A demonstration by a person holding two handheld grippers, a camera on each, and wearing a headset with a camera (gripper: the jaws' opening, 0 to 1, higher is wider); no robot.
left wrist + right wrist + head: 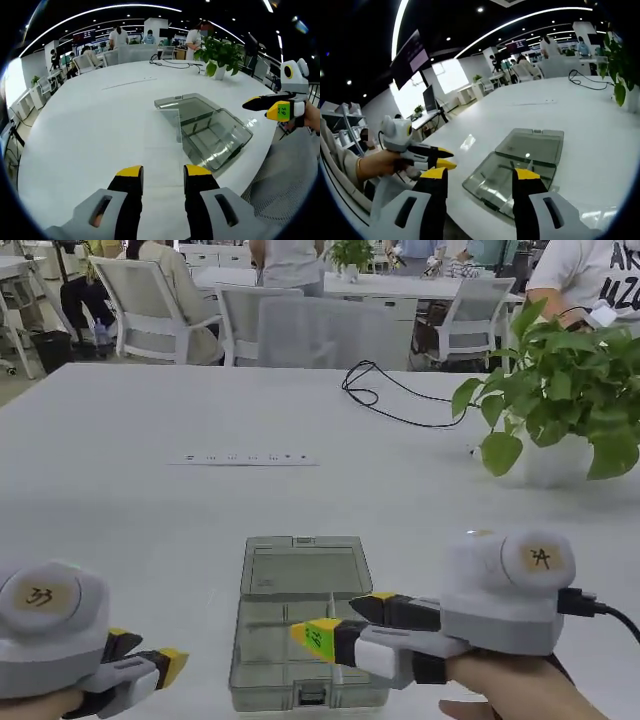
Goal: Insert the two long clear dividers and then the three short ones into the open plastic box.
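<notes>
Sitting open at the near edge of the table (150, 490), the plastic box (300, 570) shows some clear partitions (520, 164) already upright in its tray. I can't count them, so I judge the job partway, with more to seat. Right tongs (325, 618) hover spread over the tray, nothing visible between them. Left tongs (164, 172) spread too, off the box's left side, seemingly empty. Wide bare table beyond; plant (560, 390) and cable (390, 390) well apart.

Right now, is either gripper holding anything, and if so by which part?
Nothing is held. The left gripper and the right gripper both have their jaws apart with nothing clamped between them; the box lies ahead, untouched.
</notes>
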